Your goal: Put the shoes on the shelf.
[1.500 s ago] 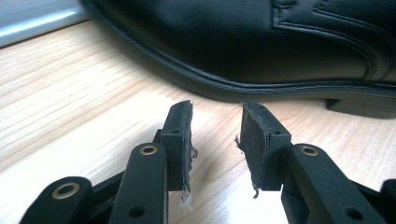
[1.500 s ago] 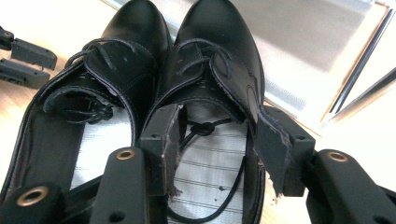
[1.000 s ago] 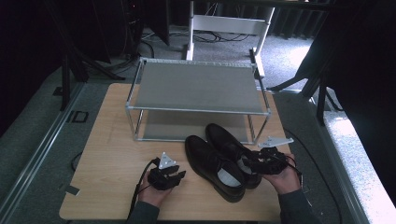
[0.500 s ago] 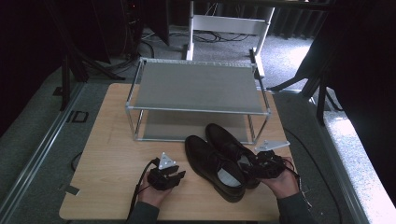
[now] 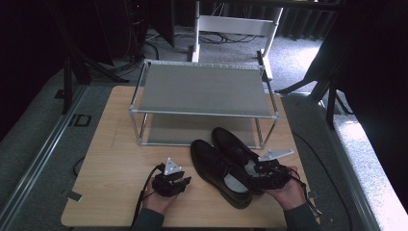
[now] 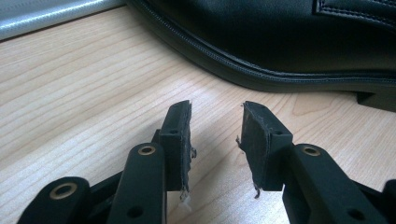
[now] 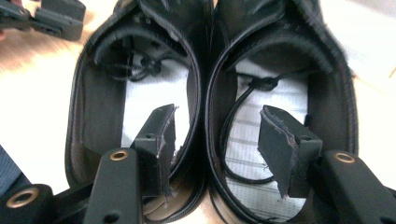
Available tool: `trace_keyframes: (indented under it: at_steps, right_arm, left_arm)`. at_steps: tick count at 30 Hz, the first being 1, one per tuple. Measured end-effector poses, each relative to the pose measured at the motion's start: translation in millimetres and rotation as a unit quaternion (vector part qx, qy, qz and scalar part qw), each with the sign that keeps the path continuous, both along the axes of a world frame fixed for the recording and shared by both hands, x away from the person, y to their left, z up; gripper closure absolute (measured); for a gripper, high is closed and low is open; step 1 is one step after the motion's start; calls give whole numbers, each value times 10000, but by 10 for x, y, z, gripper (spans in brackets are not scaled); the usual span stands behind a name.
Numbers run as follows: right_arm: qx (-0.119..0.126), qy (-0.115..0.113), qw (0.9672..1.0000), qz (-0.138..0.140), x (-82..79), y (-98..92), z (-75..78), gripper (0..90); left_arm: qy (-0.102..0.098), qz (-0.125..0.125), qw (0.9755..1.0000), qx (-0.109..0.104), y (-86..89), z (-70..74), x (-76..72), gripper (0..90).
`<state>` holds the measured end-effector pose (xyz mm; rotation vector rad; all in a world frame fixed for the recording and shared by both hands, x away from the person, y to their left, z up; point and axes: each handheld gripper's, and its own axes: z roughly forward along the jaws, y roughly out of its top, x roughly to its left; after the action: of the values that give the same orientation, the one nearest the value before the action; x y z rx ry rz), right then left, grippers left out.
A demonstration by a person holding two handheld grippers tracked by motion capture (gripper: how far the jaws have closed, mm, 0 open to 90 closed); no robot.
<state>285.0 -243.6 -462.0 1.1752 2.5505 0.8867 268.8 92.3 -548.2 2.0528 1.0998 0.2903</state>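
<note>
Two black leather shoes lie side by side on the wooden table [image 5: 115,159], toes towards the rack: the left shoe [image 5: 219,171] and the right shoe [image 5: 231,142]. My right gripper [image 5: 253,175] is at their heels. In the right gripper view one jaw sits inside the left shoe [image 7: 93,93] and the other inside the right shoe [image 7: 336,93], so the right gripper [image 7: 217,114] straddles their adjoining walls. Its jaws have just been opening a little and the pads stand off the leather. My left gripper [image 5: 184,182] rests open on the table, beside the left shoe's sole [image 6: 280,42], nothing between its fingers.
A two-tier metal shoe rack [image 5: 202,89] stands at the back of the table, just beyond the shoes' toes. Bare wood lies left of the left gripper [image 6: 215,109]. The left gripper's jaws [image 7: 51,16] appear at the top left of the right gripper view.
My right gripper has shifted slightly left, closer in over the shoes' heels. The left gripper and both shoes have stayed put.
</note>
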Motion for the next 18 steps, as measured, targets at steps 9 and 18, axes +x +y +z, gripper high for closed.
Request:
trace_keyframes:
  at_steps: [9, 18]
  right_arm:
    - [-136, 258, 9996, -17, 32, 46, -75, 467]
    - [141, 893, 9958, -125, 81, 33, -138, 590]
  left_arm:
    - [-3, 22, 10000, 9, -1, -2, -6, 630]
    - [-11, 26, 10000, 14, -2, -1, -23, 630]
